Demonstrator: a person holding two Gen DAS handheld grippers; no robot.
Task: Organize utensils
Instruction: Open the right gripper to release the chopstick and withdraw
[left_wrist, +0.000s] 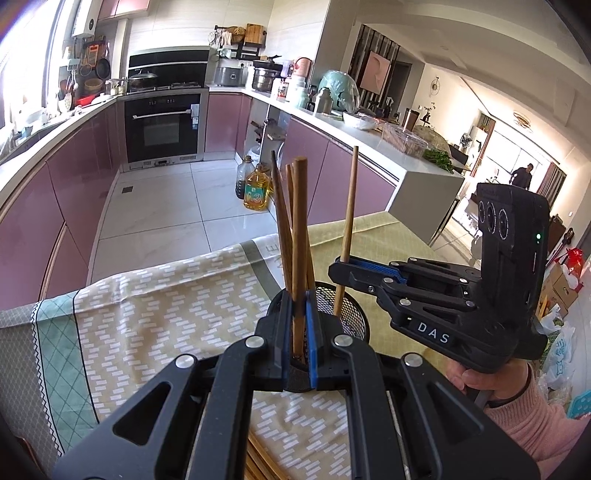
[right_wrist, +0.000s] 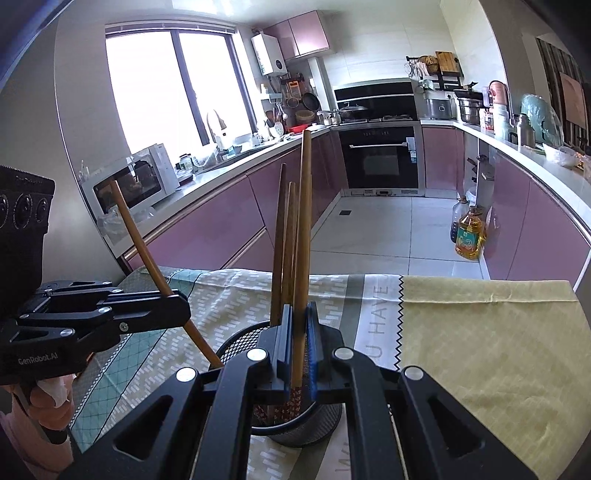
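chopsticks (right_wrist: 300, 236) in mesh holder (right_wrist: 236, 347); grippers read "das", "genrobot.ai"; cloth "have".

Mesh holder (right_wrist: 295, 428) is crowding up: upright chopsticks (right_wrist: 284, 243) are filling its far side, leaving room at the near rim. Both tongs are converging over the mouth, left tongs (left_wrist: 298, 332) and right tongs (right_wrist: 300, 343) each clamped on a stick, blocking one another's approach. Cloth-covered counter (right_wrist: 480, 332) is lying bare toward the yellow side, offering free passage there.
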